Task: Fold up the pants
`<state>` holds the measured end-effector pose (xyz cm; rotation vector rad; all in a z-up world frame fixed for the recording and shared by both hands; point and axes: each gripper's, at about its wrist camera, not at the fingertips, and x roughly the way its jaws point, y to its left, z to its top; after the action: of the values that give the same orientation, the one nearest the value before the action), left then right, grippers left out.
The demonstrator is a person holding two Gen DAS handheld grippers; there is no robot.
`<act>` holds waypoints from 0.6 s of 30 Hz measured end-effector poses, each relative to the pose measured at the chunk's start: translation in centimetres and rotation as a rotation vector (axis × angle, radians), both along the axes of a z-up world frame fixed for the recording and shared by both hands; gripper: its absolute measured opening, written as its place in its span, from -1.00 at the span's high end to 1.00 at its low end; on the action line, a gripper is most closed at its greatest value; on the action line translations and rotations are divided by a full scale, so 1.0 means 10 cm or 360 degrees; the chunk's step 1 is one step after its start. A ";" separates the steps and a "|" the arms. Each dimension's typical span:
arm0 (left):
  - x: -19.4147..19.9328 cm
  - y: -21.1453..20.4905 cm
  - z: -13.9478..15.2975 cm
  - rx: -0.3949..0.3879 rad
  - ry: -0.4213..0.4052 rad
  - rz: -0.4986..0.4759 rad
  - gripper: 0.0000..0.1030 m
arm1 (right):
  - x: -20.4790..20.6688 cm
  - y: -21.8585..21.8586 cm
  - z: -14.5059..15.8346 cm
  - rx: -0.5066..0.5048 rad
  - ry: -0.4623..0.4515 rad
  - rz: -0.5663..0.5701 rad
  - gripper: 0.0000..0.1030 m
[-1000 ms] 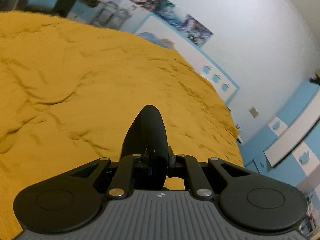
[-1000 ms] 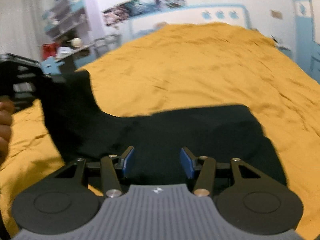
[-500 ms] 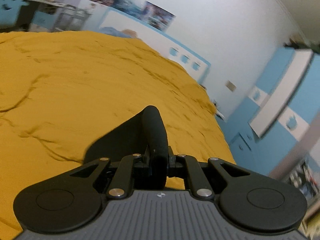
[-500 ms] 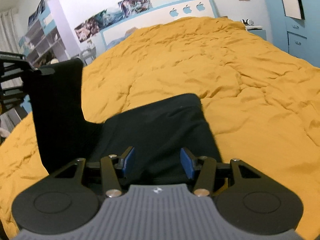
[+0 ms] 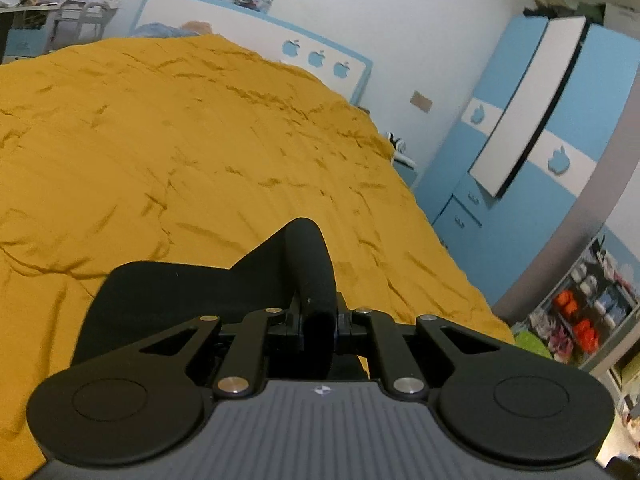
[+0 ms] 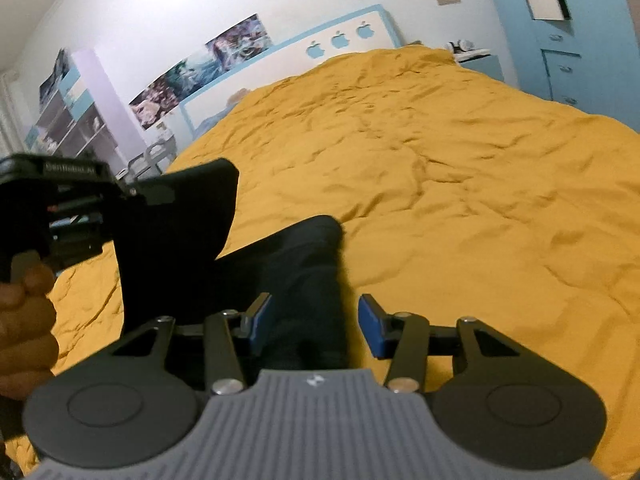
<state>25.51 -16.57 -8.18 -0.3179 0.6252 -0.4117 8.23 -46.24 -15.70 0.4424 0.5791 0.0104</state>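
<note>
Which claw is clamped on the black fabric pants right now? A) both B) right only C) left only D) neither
C: the left claw is shut on a fold of the black fabric pants, while the right claw is open over them.

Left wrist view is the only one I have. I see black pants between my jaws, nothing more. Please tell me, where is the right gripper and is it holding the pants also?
Observer: No. The right gripper has its jaws open, with the black pants lying between them, not clamped.
Operator: Does my left gripper lift the cloth?
Observer: Yes. The right wrist view shows the left gripper holding one end raised above the yellow bedspread.
Operator: And the rest?
Observer: The rest stretches away over the bedspread.
</note>
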 end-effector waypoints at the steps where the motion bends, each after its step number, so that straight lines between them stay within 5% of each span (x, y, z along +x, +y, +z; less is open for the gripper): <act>1: 0.00 -0.06 -0.01 0.0018 0.0002 -0.0008 0.77 | -0.01 -0.04 0.00 0.0007 0.0000 -0.0014 0.14; 14: -0.11 -0.58 -0.40 0.0344 0.0134 -0.0150 0.76 | -0.07 -0.24 -0.03 0.0089 0.0016 -0.0112 0.14; 18: -0.19 -0.57 -0.40 0.0365 0.0086 -0.0165 0.76 | 0.07 -0.34 -0.03 0.0269 0.0030 -0.0083 0.12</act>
<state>23.58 -22.29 -12.13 -0.0785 0.7364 -0.4274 8.97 -49.63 -15.96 0.6227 0.5871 0.0053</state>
